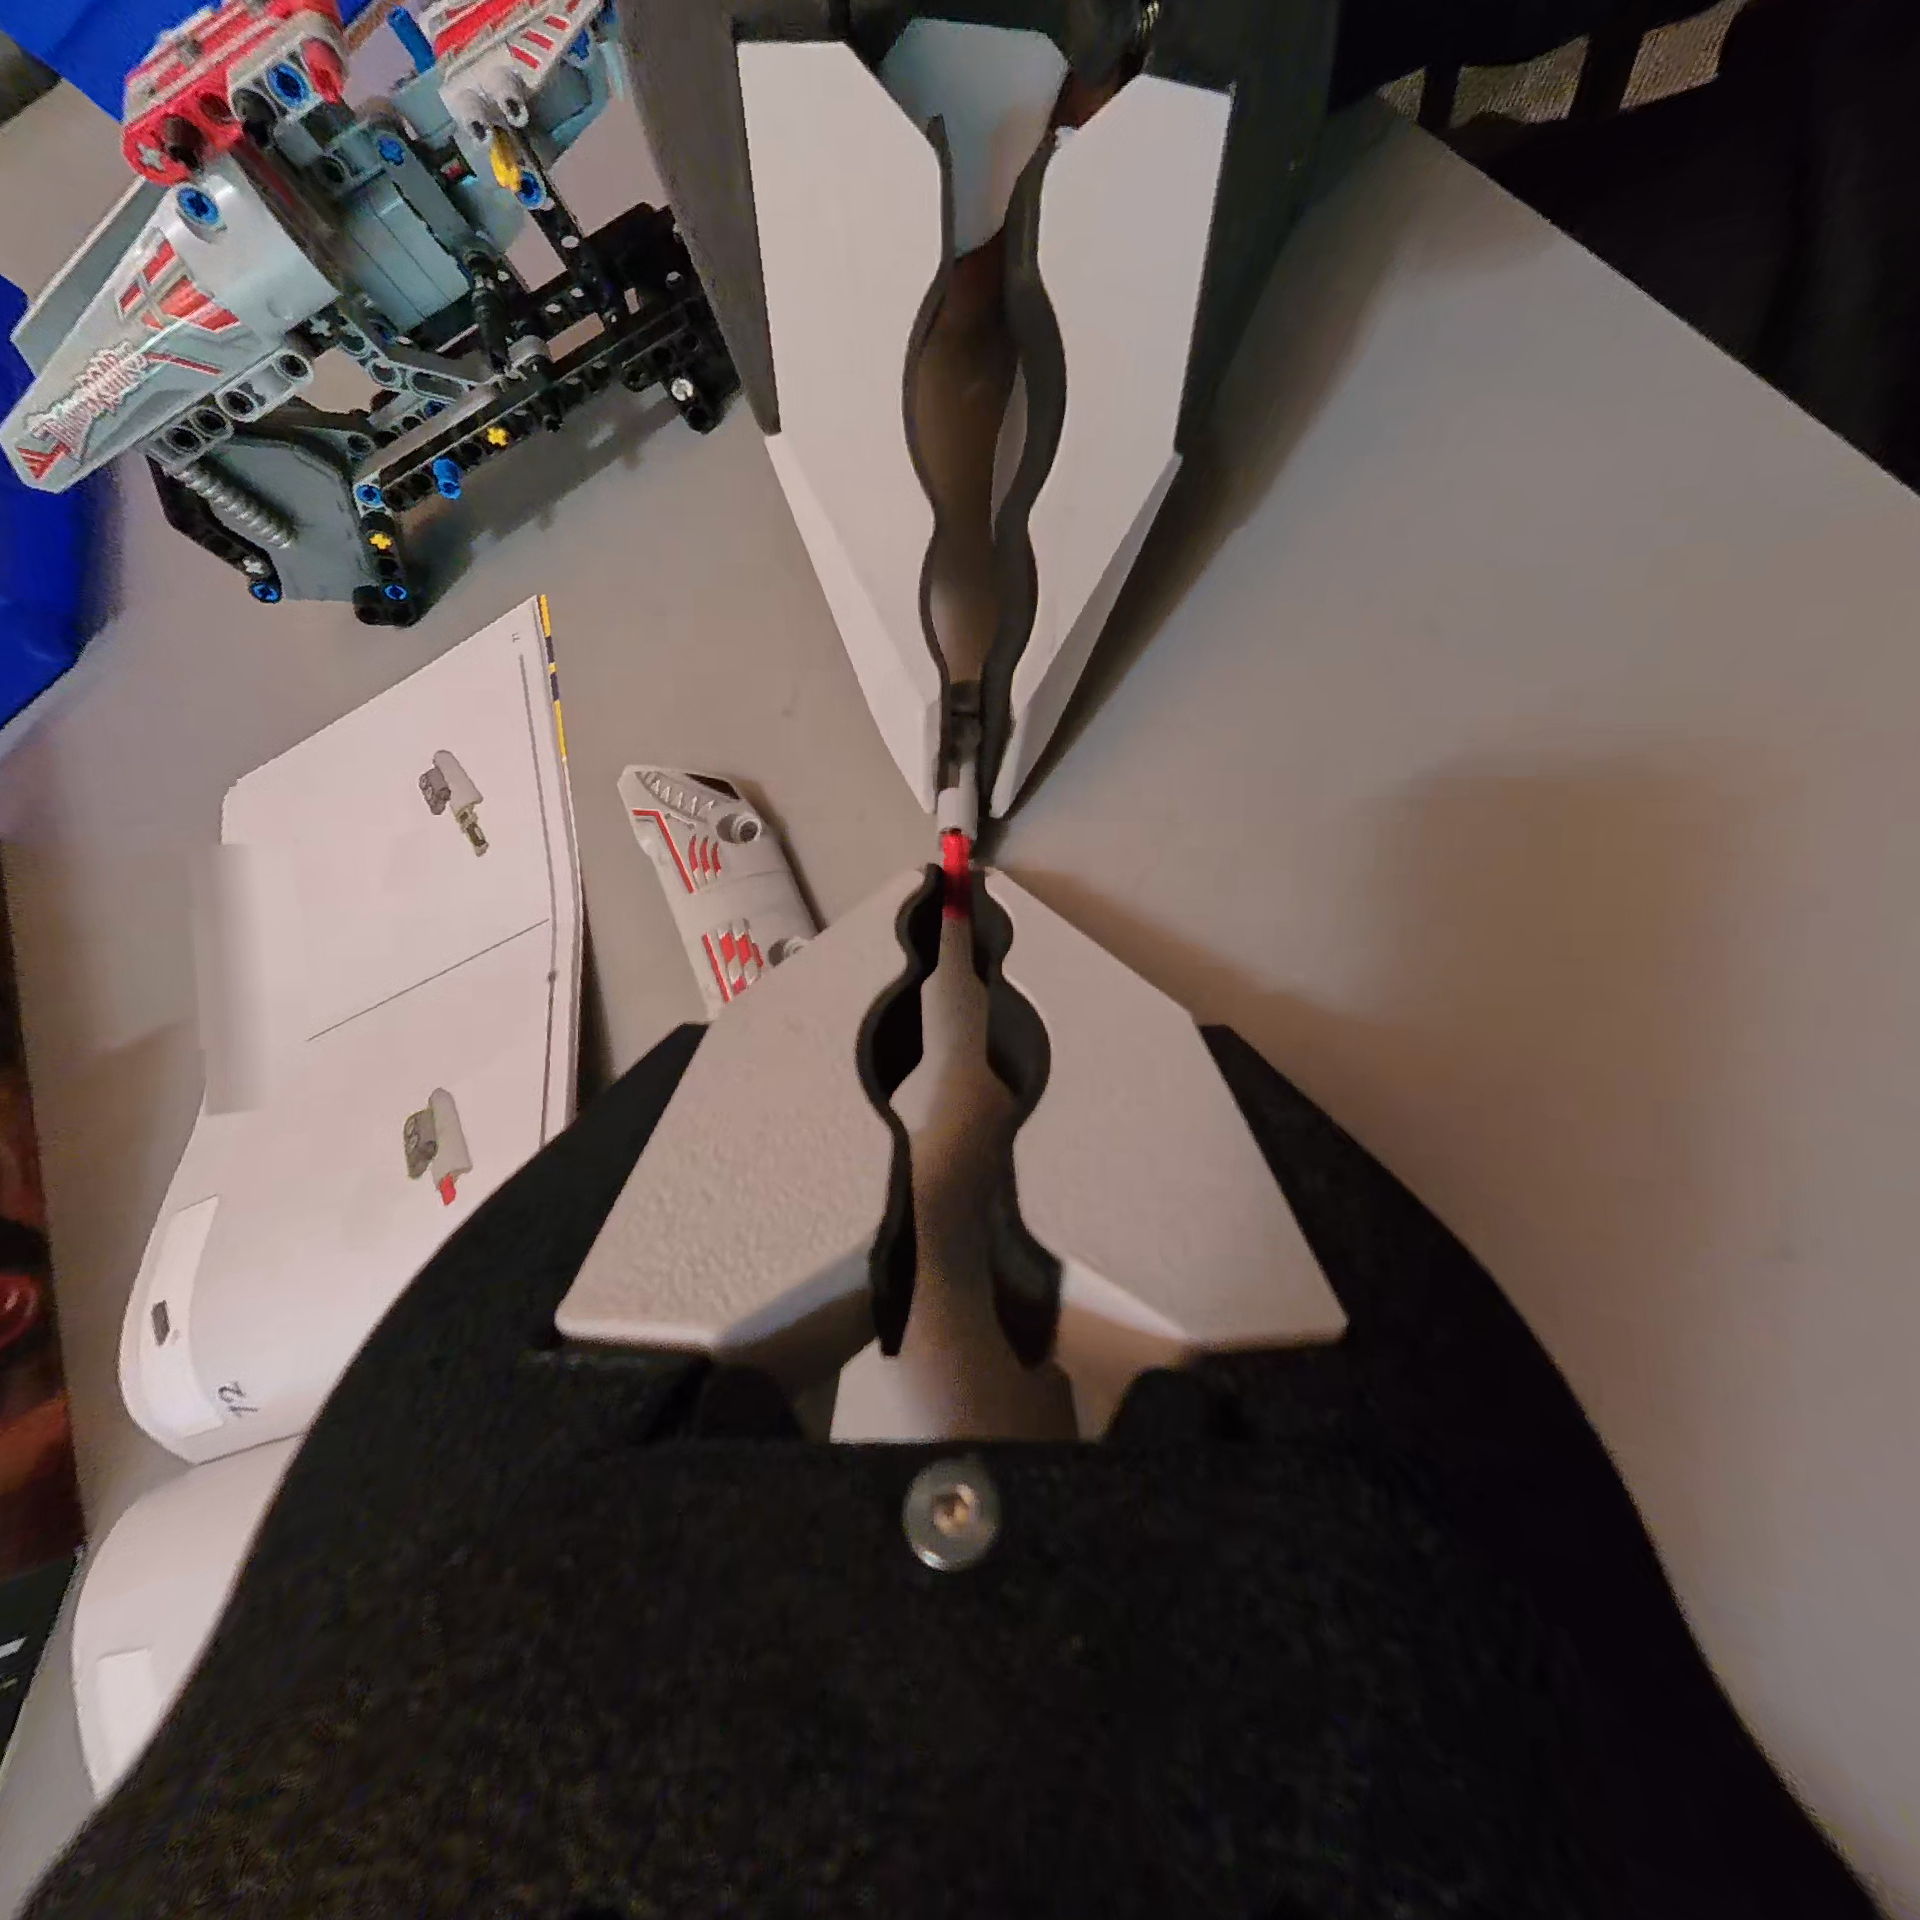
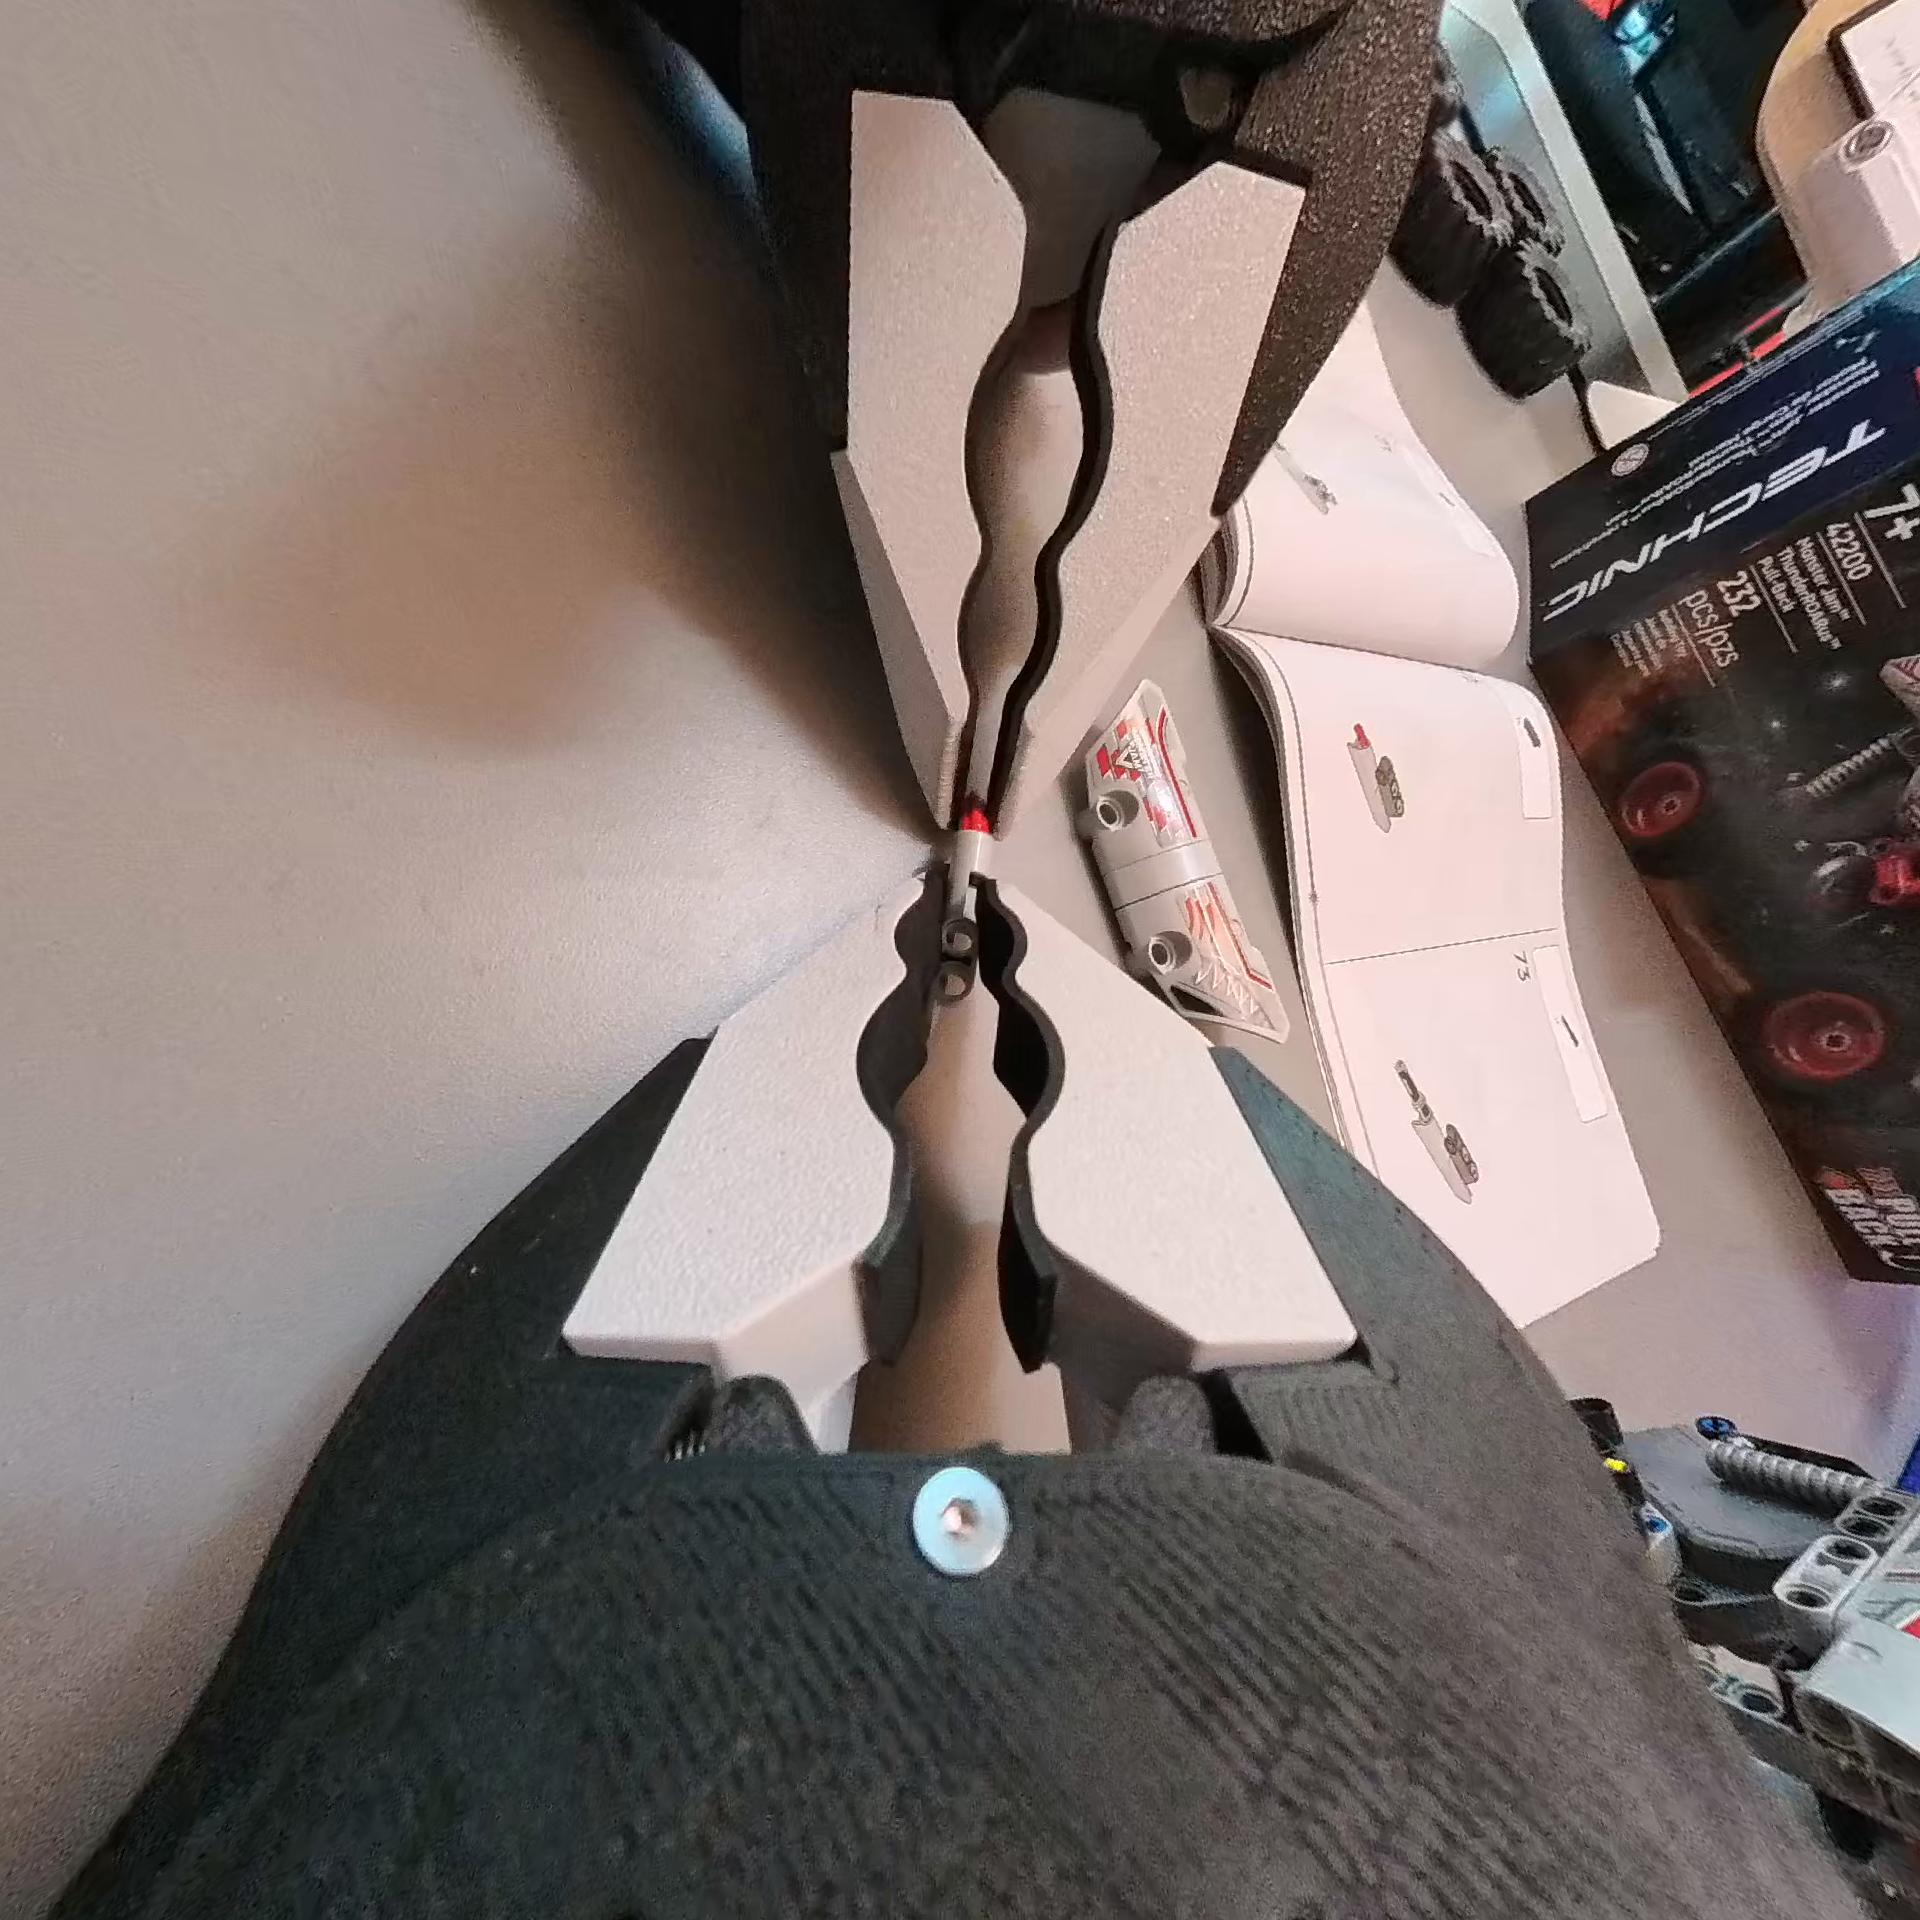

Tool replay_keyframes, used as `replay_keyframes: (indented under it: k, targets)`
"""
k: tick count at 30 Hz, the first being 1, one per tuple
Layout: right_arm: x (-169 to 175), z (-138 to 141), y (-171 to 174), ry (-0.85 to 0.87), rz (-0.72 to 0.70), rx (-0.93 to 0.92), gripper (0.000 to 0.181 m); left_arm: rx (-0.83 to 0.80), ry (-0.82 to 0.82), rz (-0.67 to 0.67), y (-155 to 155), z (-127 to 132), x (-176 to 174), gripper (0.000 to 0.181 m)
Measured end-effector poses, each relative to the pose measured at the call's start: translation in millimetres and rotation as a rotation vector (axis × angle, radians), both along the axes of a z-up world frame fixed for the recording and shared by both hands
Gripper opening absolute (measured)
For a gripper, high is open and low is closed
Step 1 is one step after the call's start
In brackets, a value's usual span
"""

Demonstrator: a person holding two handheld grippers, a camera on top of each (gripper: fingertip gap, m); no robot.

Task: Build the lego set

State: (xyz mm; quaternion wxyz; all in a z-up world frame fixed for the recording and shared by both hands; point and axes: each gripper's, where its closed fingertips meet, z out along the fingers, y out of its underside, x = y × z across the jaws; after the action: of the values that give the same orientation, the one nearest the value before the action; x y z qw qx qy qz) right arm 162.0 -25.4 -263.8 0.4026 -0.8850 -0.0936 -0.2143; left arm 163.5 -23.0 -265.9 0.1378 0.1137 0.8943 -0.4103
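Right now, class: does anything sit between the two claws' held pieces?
Nothing visible does. The left claw pinches a red piece, the right claw a grey piece, and they meet tip to tip above the table.

Dim, warm indoor light. Soft broad shadows on grey worktop [image 1: 1455, 727], darkest near frame centre. Strong fisheye bending at edges. Instruction booklet [image 1: 395, 935] overexposed, pages washed out. Near black tong bodies soft, slightly blurred; no hard glare.
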Motion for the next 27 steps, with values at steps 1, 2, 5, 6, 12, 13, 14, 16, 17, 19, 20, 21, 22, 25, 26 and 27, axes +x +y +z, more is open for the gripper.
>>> replay_keyframes:
  k: [1, 2, 5, 6, 12, 13, 14, 16, 17, 19, 20, 21, 22, 25, 26, 27]
  targets:
    - [0.0, 0.2, 0.1, 0.003, 0.001, 0.003, 0.005, -0.007, 0.004, -0.006, -0.2, 1.0, -0.8, 0.003]
    - [-0.1, 0.4, 0.1, 0.005, 0.002, 0.006, 0.005, -0.011, 0.008, -0.014, -0.2, 1.6, -1.8, 0.004]
    - [0.0, -0.2, 0.1, 0.007, 0.002, -0.003, 0.005, 0.001, 0.012, -0.018, 0.7, -0.3, -2.4, 0.002]
    - [-0.1, -0.6, 0.1, 0.004, 0.003, -0.009, 0.005, 0.004, 0.01, -0.019, 0.8, -0.6, -2.5, 0.002]
    - [0.5, 1.2, 0.0, 0.028, 0.001, 0.017, 0.005, 0.098, 0.103, 0.004, 9.6, 4.5, -7.8, 0.001]
    - [0.0, 1.4, -0.1, 0.028, 0.008, 0.019, 0.005, 0.134, 0.141, 0.014, 12.6, 3.8, -10.2, 0.001]
    - [-0.7, 1.5, 0.1, 0.022, 0.016, 0.019, 0.004, 0.175, 0.175, 0.022, 15.7, 0.4, -12.6, 0.001]
    - [-0.5, 1.4, 0.2, 0.026, 0.015, 0.019, 0.005, 0.18, 0.197, 0.036, 15.8, -3.3, -12.5, 0.001]
    - [-0.2, 1.3, 0.1, 0.028, 0.011, 0.018, 0.005, 0.15, 0.21, 0.031, 13.2, -3.3, -12.8, 0.001]
    - [0.0, 1.2, 0.1, 0.024, 0.008, 0.016, 0.005, 0.097, 0.26, 0.029, 10.9, -3.2, -12.3, 0.003]
    - [0.0, 1.2, 0.1, 0.022, 0.007, 0.016, 0.005, 0.075, 0.285, 0.03, 10.9, -3.1, -11.3, 0.006]
    - [0.0, 1.3, 0.1, 0.021, 0.008, 0.016, 0.005, 0.057, 0.305, 0.03, 11.6, -3.0, -10.2, 0.009]
    - [-0.1, 1.4, 0.1, 0.021, 0.009, 0.017, 0.005, 0.042, 0.322, 0.029, 12.6, -3.0, -9.4, 0.01]
    - [0.0, 1.5, 0.0, 0.025, 0.007, 0.02, 0.004, 0.036, 0.35, 0.023, 14.1, -3.1, -10.3, 0.012]
    - [0.2, 1.4, 0.0, 0.028, 0.006, 0.02, 0.004, 0.035, 0.345, 0.021, 14.2, -3.1, -10.5, 0.011]
    - [0.2, 1.4, -0.1, 0.03, 0.006, 0.02, 0.004, 0.035, 0.341, 0.019, 14.2, -3.2, -10.7, 0.011]
